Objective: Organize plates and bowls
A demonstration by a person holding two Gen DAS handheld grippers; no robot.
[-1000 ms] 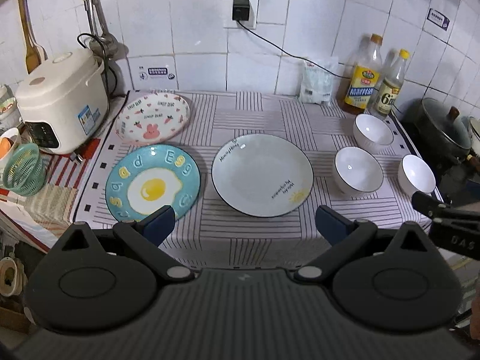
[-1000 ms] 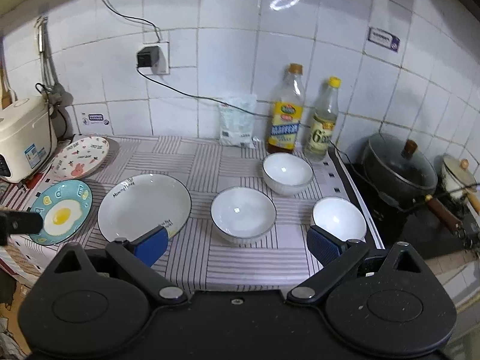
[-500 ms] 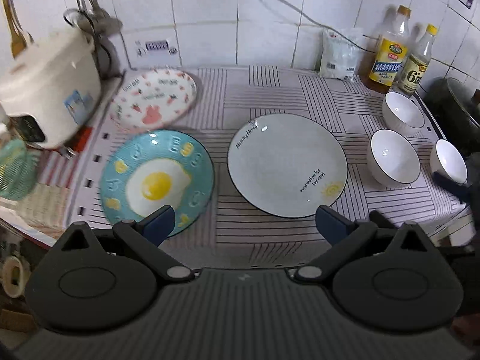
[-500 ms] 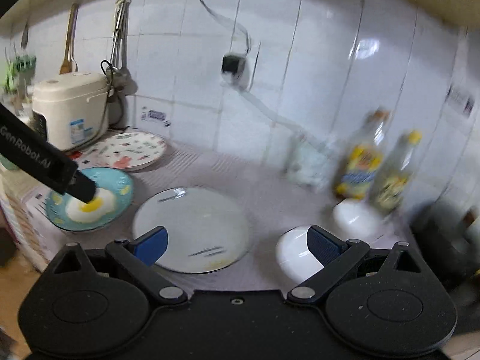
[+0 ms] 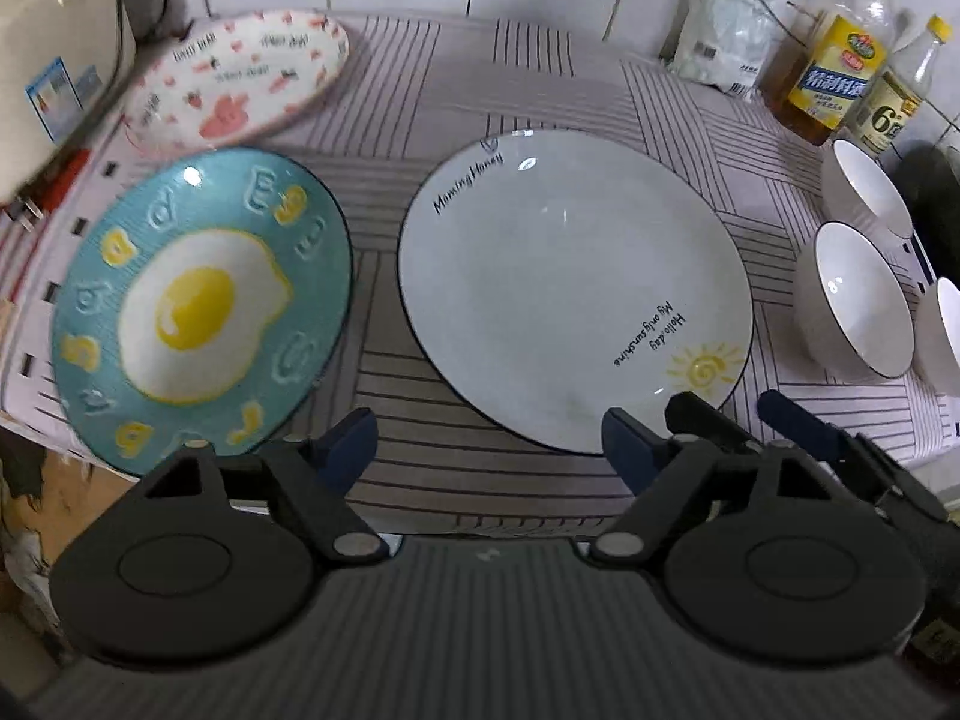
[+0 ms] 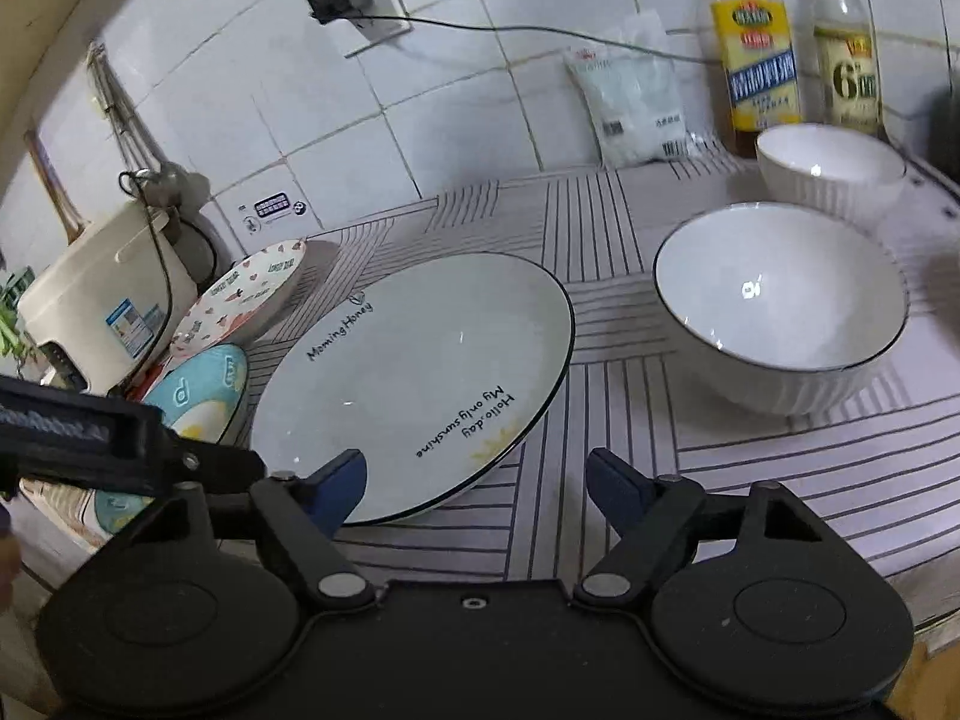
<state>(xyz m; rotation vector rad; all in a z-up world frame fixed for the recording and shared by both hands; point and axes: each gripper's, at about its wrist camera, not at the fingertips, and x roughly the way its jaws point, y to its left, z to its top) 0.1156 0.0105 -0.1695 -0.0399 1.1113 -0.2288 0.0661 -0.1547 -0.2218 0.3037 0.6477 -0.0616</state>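
Observation:
A large pale plate with a dark rim [image 5: 570,312] [image 6: 414,384] lies mid-counter. Left of it lies a blue fried-egg plate [image 5: 198,306] [image 6: 204,396], and behind that a pink-patterned plate [image 5: 240,81] [image 6: 246,294]. Three white bowls stand at the right: one nearest the large plate [image 5: 855,300] [image 6: 780,306], one behind it [image 5: 864,186] [image 6: 831,165], one at the edge [image 5: 945,330]. My left gripper [image 5: 489,447] is open and empty, low at the counter's front between the two front plates. My right gripper [image 6: 474,486] is open and empty at the large plate's near rim.
A rice cooker [image 6: 102,312] stands at the far left. Two bottles [image 6: 756,54] and a white bag [image 6: 636,96] stand against the tiled wall. A dark pot [image 5: 933,192] sits past the bowls. The striped cloth's front edge [image 5: 420,510] is just below the grippers.
Both grippers have dropped and moved in toward the counter. The right one has swung left from the bowls to the large plate's near rim. Both stay open.

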